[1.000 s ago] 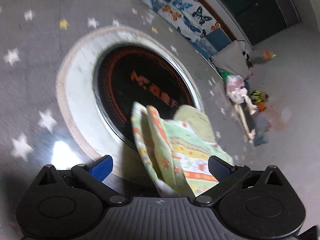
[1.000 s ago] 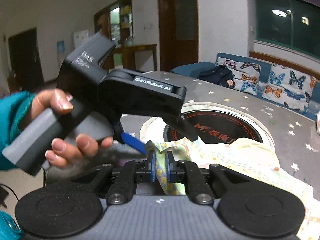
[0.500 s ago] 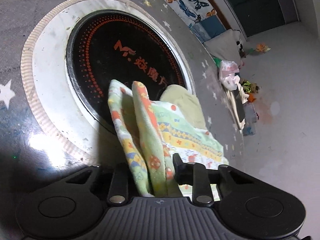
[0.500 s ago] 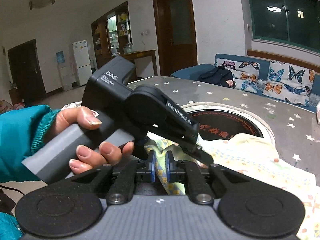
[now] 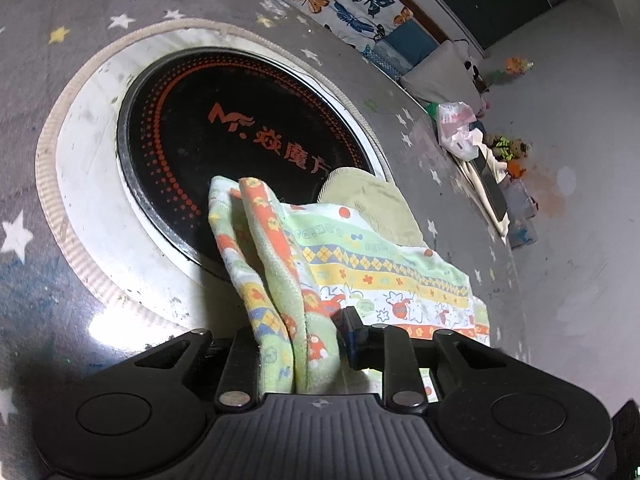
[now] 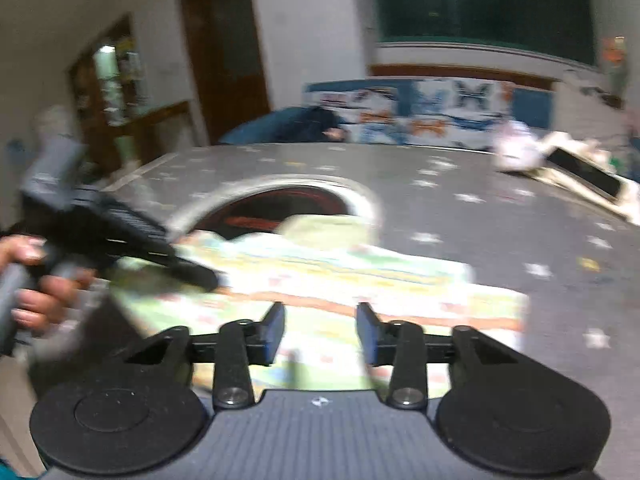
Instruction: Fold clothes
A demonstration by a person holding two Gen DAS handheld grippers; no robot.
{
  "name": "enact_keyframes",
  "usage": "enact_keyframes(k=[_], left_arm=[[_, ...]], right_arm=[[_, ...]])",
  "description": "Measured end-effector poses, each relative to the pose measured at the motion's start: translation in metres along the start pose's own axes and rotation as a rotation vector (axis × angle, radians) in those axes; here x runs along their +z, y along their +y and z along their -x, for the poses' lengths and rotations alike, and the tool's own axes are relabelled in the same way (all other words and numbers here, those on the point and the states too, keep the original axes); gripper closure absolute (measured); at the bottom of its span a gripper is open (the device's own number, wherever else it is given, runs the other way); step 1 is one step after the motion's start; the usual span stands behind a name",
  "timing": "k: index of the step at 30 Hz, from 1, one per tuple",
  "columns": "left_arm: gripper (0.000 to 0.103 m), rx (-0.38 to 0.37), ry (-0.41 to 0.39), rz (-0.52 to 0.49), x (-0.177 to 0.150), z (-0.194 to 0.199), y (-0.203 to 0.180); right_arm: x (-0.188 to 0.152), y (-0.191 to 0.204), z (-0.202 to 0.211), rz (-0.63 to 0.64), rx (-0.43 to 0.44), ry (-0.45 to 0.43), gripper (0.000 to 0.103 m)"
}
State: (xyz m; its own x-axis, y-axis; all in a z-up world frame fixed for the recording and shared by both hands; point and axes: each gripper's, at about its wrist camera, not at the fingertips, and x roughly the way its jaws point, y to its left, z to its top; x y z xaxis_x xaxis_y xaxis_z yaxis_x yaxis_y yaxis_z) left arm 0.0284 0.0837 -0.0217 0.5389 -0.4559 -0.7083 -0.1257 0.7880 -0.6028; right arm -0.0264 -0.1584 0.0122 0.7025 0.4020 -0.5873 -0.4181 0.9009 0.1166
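A patterned green, yellow and orange garment [image 5: 360, 264] lies on the grey star-print table, its near edge bunched into two raised folds. My left gripper [image 5: 298, 344] is shut on those folds; the left finger is hidden behind the cloth. In the blurred right wrist view the garment [image 6: 340, 276] lies spread flat. My right gripper [image 6: 320, 332] is open and empty just above its near part. The other hand-held gripper [image 6: 120, 240] sits at the left, on the cloth's left edge.
A round black induction plate [image 5: 224, 136] with a white ring is set into the table [image 5: 80, 20] behind the garment. A butterfly-print sofa [image 6: 432, 112] stands beyond the far edge. A plastic bag and a tray [image 6: 576, 176] lie at the far right.
My left gripper closed on the bunched folds. My right gripper let go of the cloth, opened and swung right; its view is now motion-blurred.
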Motion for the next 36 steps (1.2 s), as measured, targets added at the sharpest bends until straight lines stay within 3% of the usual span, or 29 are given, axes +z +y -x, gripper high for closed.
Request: enact_keyframes(k=[6, 15, 18, 20, 22, 32, 36], left_arm=[[0.077, 0.025, -0.003, -0.041, -0.001, 0.0, -0.005], [0.072, 0.033, 0.001, -0.07, 0.0, -0.002, -0.01], [0.07, 0.039, -0.001, -0.088, -0.001, -0.002, -0.013], [0.069, 0.042, -0.001, -0.099, -0.002, -0.003, -0.015], [0.069, 0.044, 0.0, -0.109, -0.002, -0.003, -0.016], [0.067, 0.069, 0.003, -0.17, -0.004, -0.004, -0.024], [0.067, 0.109, -0.006, -0.239, -0.009, -0.005, -0.033]], right_arm=[[-0.007, -0.05, -0.001, -0.113, -0.144, 0.008, 0.052], [-0.015, -0.069, -0.016, -0.224, -0.115, 0.03, 0.049], [-0.014, -0.062, -0.019, -0.212, -0.081, 0.04, 0.051], [-0.012, -0.057, -0.021, -0.201, -0.044, 0.054, 0.064], [-0.011, -0.054, -0.022, -0.2, -0.016, 0.062, 0.066], [-0.008, -0.047, -0.026, -0.164, -0.033, 0.074, 0.058], [-0.007, -0.041, -0.027, -0.153, -0.021, 0.079, 0.077]])
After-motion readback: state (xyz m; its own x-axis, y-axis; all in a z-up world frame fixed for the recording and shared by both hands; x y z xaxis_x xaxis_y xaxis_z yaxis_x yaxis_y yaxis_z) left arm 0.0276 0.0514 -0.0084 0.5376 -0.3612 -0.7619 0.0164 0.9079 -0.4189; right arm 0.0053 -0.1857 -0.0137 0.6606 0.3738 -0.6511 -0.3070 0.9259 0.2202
